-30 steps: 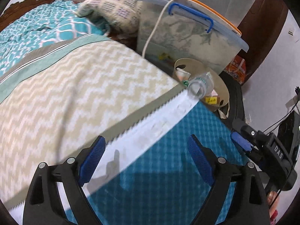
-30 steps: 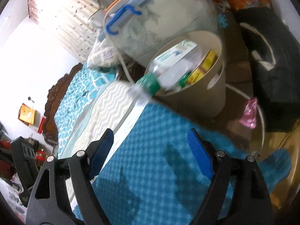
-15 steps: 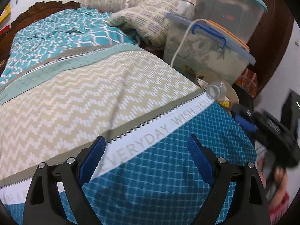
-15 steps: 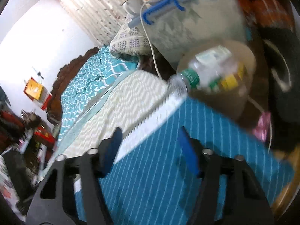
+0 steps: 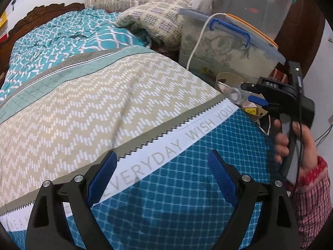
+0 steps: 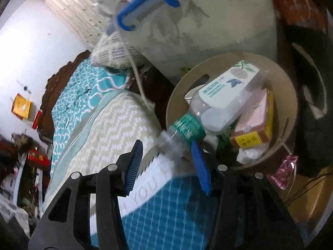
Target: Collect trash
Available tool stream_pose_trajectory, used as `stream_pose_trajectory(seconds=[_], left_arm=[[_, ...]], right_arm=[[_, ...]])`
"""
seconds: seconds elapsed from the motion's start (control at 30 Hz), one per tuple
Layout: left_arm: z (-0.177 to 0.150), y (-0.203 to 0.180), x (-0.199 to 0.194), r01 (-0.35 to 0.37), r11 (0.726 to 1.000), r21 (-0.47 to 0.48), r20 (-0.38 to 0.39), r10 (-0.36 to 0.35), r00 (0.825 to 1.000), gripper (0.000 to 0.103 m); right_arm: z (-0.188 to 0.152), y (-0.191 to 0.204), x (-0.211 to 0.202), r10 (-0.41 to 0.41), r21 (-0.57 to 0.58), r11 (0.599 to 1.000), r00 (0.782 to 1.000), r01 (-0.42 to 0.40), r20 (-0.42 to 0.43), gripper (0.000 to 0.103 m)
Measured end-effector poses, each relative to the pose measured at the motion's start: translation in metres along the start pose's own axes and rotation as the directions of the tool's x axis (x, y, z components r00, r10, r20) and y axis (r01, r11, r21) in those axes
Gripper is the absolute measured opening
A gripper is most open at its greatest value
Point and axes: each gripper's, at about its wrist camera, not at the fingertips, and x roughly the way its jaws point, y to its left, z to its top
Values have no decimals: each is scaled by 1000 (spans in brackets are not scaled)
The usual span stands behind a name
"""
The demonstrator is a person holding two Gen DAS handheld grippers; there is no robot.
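Note:
A beige round bin [image 6: 291, 112] stands beside the bed, filled with trash: a clear plastic bottle [image 6: 183, 127] with a green label, a white and teal box [image 6: 226, 89] and a pink and yellow box [image 6: 254, 129]. The bottle's neck sticks out over the bin's rim toward the bed. My right gripper [image 6: 166, 143] is closing with that neck between its blue pads; the right pad is at the neck, the left pad is apart from it. In the left wrist view, a hand holds the right gripper [image 5: 247, 93] at the bottle [image 5: 235, 94] and bin [image 5: 224, 77]. My left gripper [image 5: 160, 177] is open above the bedspread, holding nothing.
A patterned bedspread [image 5: 104, 104] covers the bed. Clear storage boxes with a blue handle [image 5: 229, 45] are stacked behind the bin, a white cord [image 5: 197, 41] hangs down them, and a pillow [image 5: 158, 23] leans beside. A pink wrapper [image 6: 285, 168] lies on the floor near a black bag [image 6: 312, 104].
The right gripper has moved up to the bin and narrowed its jaws around the bottle's neck. The left view has drawn back, and the right gripper and hand have come into it.

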Motion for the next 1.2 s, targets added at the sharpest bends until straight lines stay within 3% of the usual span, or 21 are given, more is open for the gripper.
stream_pose_trajectory(seconds=[0.2,0.4,0.5,0.6,0.83,1.2], left_arm=[[-3,-14,0,36,999,31,-1,-36,999,87],[-11,-19,-15,44,998,54,24,-45,999,94],[-14,-17,-24,41,998,54,34,-43,999,94],[-17,-14,-34,26,998,50,49,-28,998,94],[-25,-2,-47,-30,999,26,56,29,998,94],[-34,39,-63,-113,991,-72,61,118,991,94]], right_arm=[[-52,6,-44,49,-3,999,998,-49,45,54],[-101,14,-82,15,23,1000,992,-18,122,65],[-117,21,-98,-7,24,1000,987,3,158,77],[-130,28,-113,-8,10,1000,984,7,180,80],[-149,51,-132,26,-35,999,985,-21,169,85],[-169,91,-125,61,-96,994,992,-50,112,86]])
